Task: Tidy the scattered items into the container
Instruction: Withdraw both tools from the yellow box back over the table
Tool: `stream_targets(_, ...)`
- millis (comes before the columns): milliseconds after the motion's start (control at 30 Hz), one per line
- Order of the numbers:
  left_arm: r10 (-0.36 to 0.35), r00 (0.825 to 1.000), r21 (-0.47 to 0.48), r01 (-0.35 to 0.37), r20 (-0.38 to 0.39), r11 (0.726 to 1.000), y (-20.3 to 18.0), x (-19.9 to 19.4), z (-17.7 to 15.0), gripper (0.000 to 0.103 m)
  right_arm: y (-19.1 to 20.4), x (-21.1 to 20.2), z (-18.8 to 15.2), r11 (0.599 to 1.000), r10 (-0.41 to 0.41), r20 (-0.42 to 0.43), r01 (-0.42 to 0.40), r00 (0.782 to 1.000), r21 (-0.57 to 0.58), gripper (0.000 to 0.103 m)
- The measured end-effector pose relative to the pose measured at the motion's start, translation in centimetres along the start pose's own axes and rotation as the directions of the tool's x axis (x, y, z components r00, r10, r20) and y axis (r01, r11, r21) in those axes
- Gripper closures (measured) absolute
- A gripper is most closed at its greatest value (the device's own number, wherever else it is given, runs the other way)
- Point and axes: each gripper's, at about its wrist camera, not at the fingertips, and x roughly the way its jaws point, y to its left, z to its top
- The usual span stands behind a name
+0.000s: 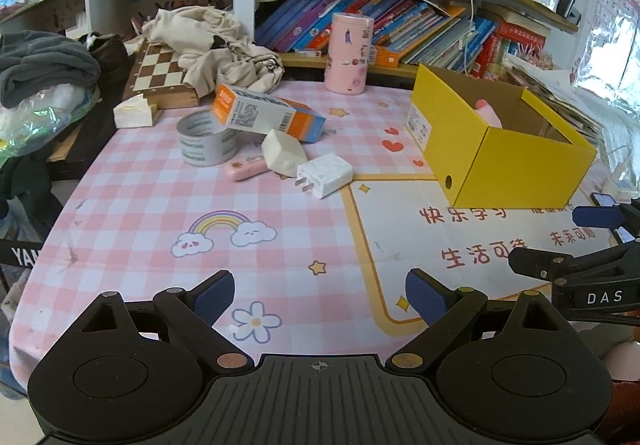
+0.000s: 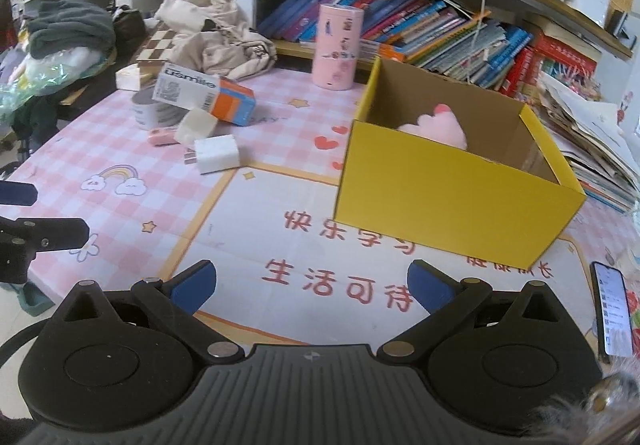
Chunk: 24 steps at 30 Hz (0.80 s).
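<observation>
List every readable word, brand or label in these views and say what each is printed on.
"usmile": orange and white carton.
"快乐学习": desk mat.
"生活可待": desk mat, nearer row.
"DAS": right gripper body, seen from the left wrist view.
"YAN", cut off: black strap at the left edge.
Too small or blurred: carton barcode and QR code, yellow box sticker, book spines, phone screen, tape roll print.

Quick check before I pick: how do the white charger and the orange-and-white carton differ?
The charger is a small, plain white block with two metal prongs; the carton is much longer, orange and white with printed codes. The charger lies flat on the mat; the carton is tilted, one end propped on the tape roll. The charger sits nearer the yellow box. Both are still outside it.
</observation>
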Motion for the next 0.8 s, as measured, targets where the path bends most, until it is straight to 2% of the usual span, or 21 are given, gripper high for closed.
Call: stream_targets(800,0.006,1.000,-0.019,-0.006,0.007,1.000,0.8,0.3,0.2,0.008,3.1,0.6,0.9,0.983,0.136,0.012,-0.133,0.991,-0.124,0.003)
